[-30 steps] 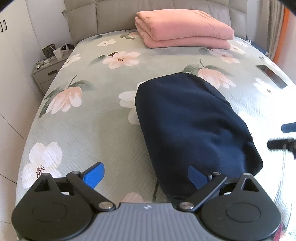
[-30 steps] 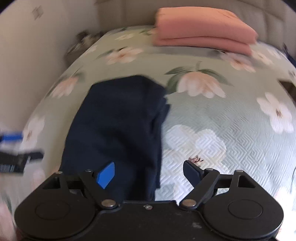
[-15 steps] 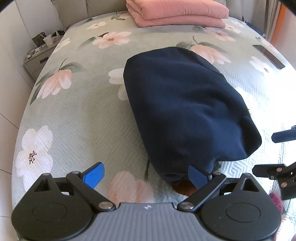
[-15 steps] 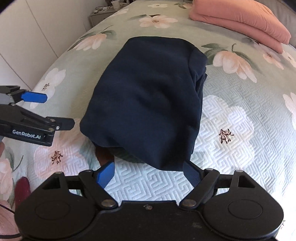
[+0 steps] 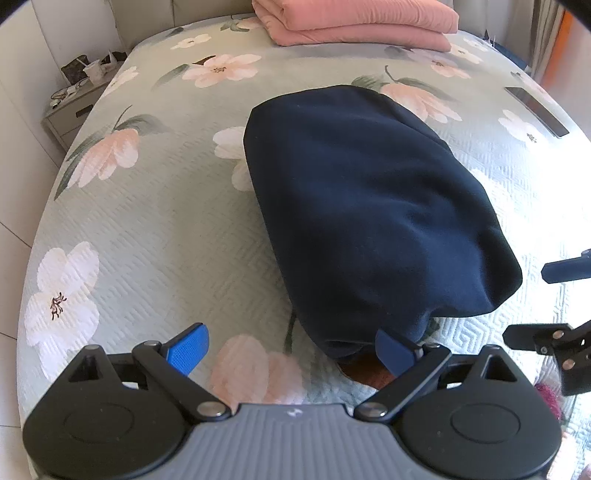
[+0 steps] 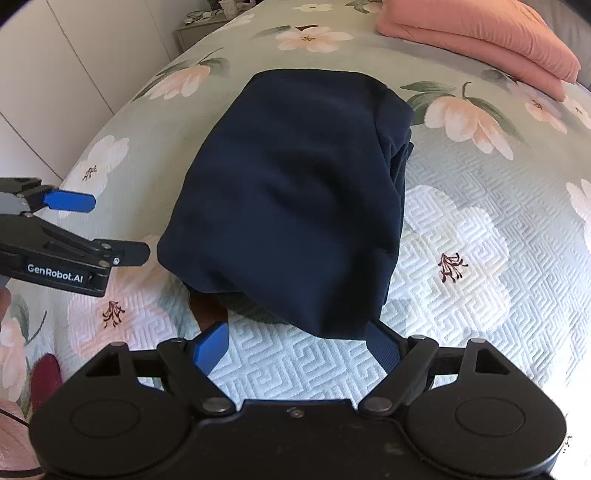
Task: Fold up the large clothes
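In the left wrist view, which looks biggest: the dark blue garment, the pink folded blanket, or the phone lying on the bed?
Largest to smallest as they appear:
1. Navy garment
2. Pink folded blanket, though it lies farther off and is cut by the frame edge, so its true size is unsure
3. Phone

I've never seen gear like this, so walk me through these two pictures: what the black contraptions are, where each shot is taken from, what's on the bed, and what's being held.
No robot here: a person holds a two-finger tool in each hand, each with a fisheye camera looking forward along its fingers. One picture is from the left gripper, the other from the right gripper; each also glimpses the other tool at its edge. Both stand open and hold nothing, at the near edge of a folded navy garment on a floral bedspread. Further back lie a folded pink blanket and a dark phone-like slab; a nightstand stands beside the bed.
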